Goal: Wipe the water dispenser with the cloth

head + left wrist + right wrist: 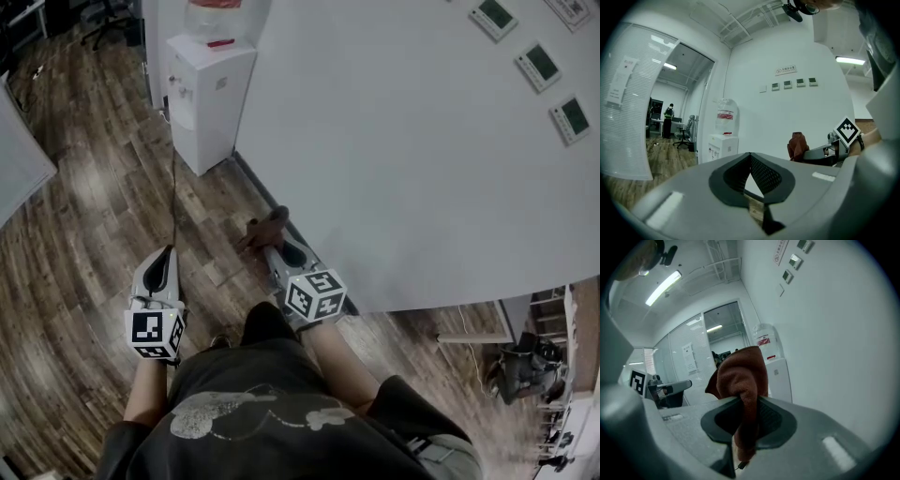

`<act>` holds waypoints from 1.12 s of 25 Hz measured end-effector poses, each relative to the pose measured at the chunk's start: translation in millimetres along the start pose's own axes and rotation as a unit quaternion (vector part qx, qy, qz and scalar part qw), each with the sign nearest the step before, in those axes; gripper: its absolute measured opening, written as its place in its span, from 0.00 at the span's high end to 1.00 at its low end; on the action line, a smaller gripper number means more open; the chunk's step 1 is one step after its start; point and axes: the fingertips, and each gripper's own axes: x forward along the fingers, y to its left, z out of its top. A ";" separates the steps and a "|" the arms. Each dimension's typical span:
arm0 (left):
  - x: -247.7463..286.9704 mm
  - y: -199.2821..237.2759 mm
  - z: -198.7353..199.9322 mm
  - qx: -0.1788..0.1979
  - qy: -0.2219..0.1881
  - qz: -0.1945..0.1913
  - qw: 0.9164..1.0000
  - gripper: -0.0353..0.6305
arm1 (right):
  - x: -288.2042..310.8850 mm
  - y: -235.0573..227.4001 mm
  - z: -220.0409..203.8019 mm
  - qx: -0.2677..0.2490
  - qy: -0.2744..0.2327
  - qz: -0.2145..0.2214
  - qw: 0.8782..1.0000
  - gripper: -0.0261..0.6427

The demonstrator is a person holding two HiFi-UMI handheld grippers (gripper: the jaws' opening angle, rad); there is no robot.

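A wood-plank floor [84, 216] meets a white wall [394, 141] that carries small green-faced panels [539, 66], a thin dark cable [172, 197] trails across the boards, and past a glass partition [628, 117] an office chair [684, 136] stands near a distant person [669, 119].

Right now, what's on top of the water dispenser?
A clear bottle with a red label stands on the water dispenser. Its mouth is hidden inside the dispenser's top.
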 end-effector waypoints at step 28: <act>340.0 74.2 53.0 -0.005 0.029 0.155 0.987 0.92 | 326.6 -221.9 144.4 -0.001 0.069 0.107 0.992 0.87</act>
